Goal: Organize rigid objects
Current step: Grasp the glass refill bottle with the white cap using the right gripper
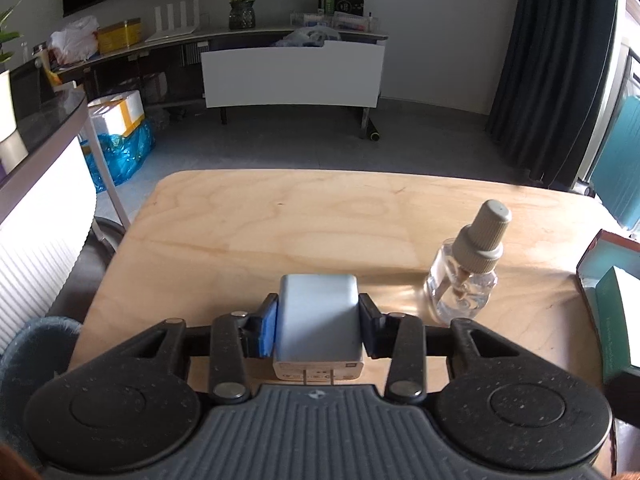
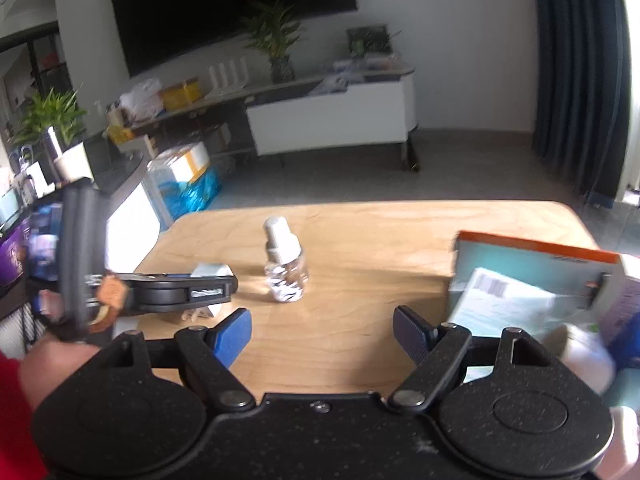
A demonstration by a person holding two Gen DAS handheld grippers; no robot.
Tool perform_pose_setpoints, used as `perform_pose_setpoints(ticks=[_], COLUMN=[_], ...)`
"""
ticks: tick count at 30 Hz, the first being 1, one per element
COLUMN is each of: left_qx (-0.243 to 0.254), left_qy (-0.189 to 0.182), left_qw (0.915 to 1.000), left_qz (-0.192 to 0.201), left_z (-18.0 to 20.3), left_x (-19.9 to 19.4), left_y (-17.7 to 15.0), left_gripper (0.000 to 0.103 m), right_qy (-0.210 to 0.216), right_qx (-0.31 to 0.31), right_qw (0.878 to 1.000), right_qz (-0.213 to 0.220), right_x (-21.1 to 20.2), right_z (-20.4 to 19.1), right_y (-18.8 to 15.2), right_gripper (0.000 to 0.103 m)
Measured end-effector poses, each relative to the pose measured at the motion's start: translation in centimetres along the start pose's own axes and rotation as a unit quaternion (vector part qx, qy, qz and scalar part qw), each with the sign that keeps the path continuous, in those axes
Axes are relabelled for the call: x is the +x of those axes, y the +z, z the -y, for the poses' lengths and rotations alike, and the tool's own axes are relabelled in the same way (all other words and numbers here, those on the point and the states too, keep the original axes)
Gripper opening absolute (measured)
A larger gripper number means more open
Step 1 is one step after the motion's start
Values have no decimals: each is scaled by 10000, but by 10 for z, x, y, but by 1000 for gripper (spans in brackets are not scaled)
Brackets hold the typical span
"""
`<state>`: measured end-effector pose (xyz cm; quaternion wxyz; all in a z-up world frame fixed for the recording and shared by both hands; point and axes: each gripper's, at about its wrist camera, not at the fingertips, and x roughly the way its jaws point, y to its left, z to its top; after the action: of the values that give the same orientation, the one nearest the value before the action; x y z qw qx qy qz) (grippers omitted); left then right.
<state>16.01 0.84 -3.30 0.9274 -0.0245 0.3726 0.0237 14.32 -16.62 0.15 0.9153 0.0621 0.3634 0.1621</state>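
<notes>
A white plug adapter (image 1: pixel 318 314) sits between the pads of my left gripper (image 1: pixel 318 320), which is shut on it just above the wooden table (image 1: pixel 280 232). Its label and prongs face the camera. In the right wrist view the same left gripper (image 2: pixel 208 286) shows from the side at the table's left, with the adapter (image 2: pixel 210 270) in it. A clear refill bottle with a beige cap (image 1: pixel 466 270) stands upright to the right of it (image 2: pixel 285 266). My right gripper (image 2: pixel 322 330) hangs open over bare wood, nothing between its fingers.
An open box with an orange rim (image 2: pixel 536 252) lies at the table's right side and holds smaller boxes (image 2: pixel 504 304); its edge shows in the left wrist view (image 1: pixel 612 276). A hand (image 2: pixel 48 364) and red sleeve are at the lower left. Shelves and a white desk stand beyond.
</notes>
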Motion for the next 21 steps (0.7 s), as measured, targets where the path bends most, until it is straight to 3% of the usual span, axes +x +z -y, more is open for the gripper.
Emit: perform_pose_setpoints(ticks=[5, 8, 16, 19, 21], left_qx=[-243, -320, -552, -575, -575], left_qy=[-46, -3, -38, -25, -65], left_qw=[9997, 9995, 9985, 9983, 9983], left_qz=[30, 44, 42, 65, 74], left_z=[-21, -31, -43, -43, -43], left_x=[-23, -32, -33, -33, -33], left_y=[-7, -14, -18, -18, -18], left_gripper=[41, 41, 41, 41, 41], right_qy=[237, -18, -280, -318, -376], right_qx=[66, 7, -366, -345, -380], right_qw=[9993, 9994, 9973, 9970, 9969], right_qz=[-271, -344, -567, -611, -585], right_x=[37, 64, 114, 123, 126], right_z=[-16, -25, -41, -40, -40], right_y=[14, 25, 35, 32, 30], right_gripper=[92, 91, 74, 58, 41])
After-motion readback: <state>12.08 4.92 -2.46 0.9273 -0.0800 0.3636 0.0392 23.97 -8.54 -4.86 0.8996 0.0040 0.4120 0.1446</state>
